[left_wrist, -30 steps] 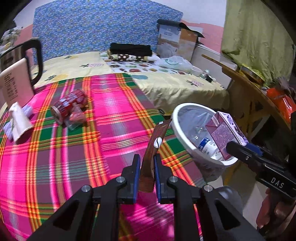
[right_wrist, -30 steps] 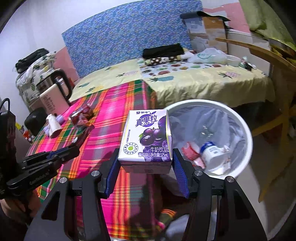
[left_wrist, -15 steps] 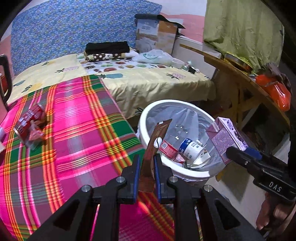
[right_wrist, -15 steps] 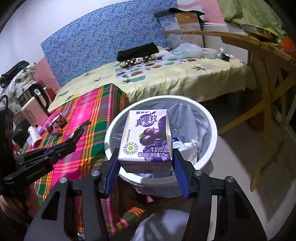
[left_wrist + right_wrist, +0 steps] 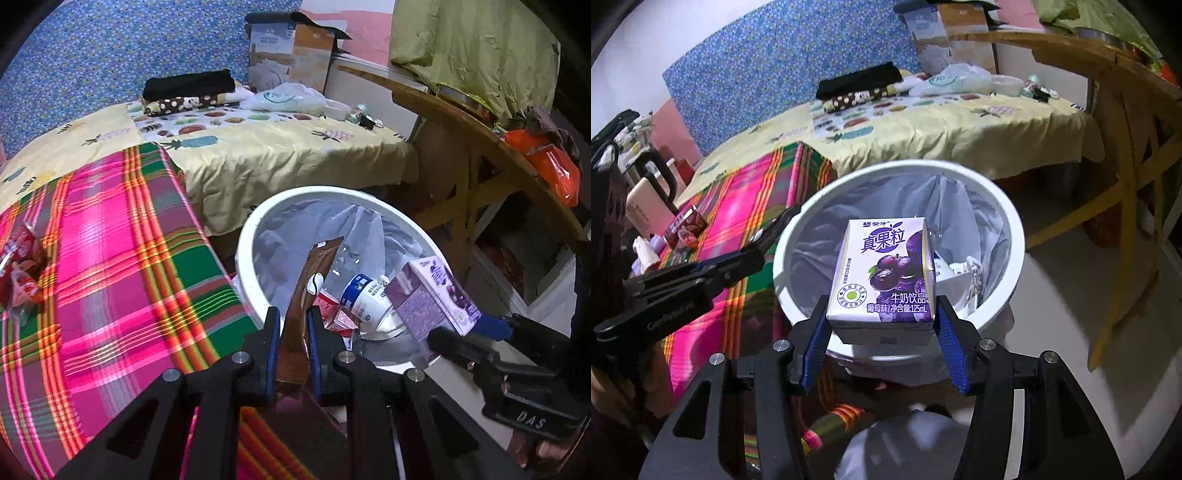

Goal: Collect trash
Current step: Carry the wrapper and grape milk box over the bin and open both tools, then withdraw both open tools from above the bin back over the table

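two tools, two bits of trash, both poised at the white bin [image 5: 1015,240].
left tool [image 5: 291,325] is clamped on a brown wrapper [image 5: 314,273] angled up over the rim; right tool [image 5: 882,332] grips a purple milk carton [image 5: 886,273] upright over the opening, likely so both drop onto the trash already inside.

A blue floral-print panel [image 5: 783,74] stands against the far wall behind a bed with a yellow fruit-print sheet [image 5: 960,122]. A pink-and-green plaid cloth [image 5: 110,258] covers the near surface. A curved wooden table [image 5: 461,122] stands to the right, above a pale glossy floor [image 5: 1071,295].
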